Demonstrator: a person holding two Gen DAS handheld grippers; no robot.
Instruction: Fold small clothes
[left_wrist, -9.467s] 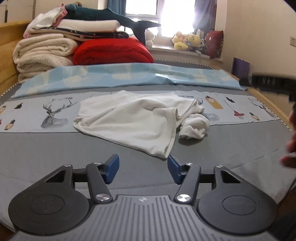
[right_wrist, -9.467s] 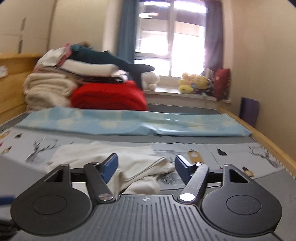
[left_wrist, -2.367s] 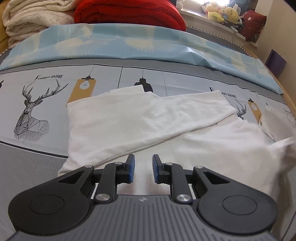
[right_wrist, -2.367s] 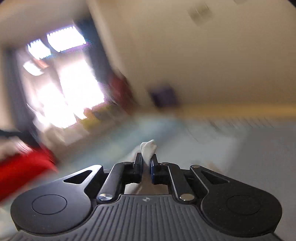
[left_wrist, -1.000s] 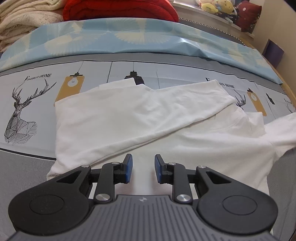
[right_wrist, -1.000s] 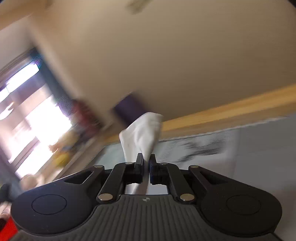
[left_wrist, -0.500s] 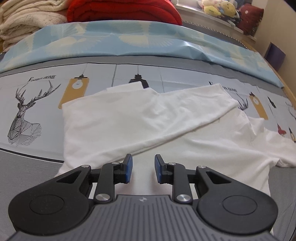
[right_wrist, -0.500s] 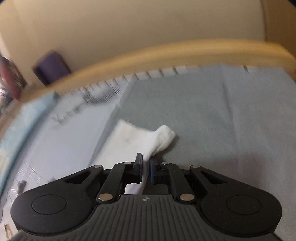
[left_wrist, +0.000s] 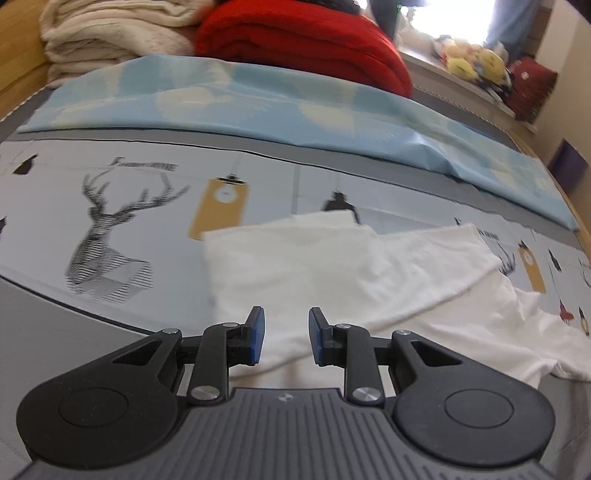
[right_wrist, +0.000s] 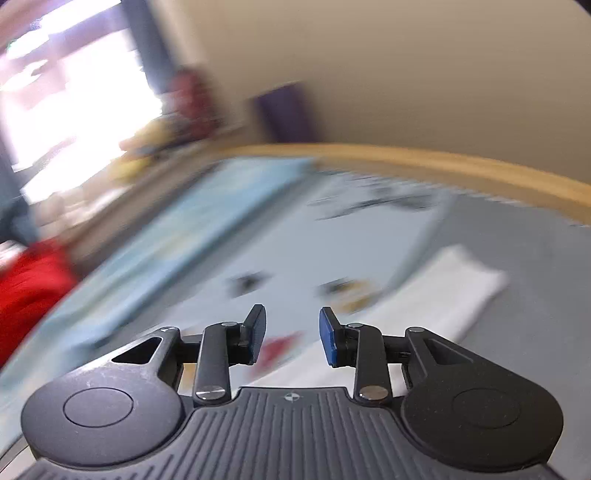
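The left gripper hovers with jaws apart over the white shirt, grasping nothing. The right gripper has just been opening, its jaws empty, the sleeve lying flat on the bed.

Left tool parted; right tool just opened, empty.

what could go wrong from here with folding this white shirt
1. The white shirt lies uneven, one layer slanting across another, so a fold made now would likely come out crooked.
2. The right gripper has just been opening and nothing is between its pads; the sleeve it laid out sits partly off the printed sheet and may not be flat.
3. The left gripper is open over the hem and might pinch only one layer.
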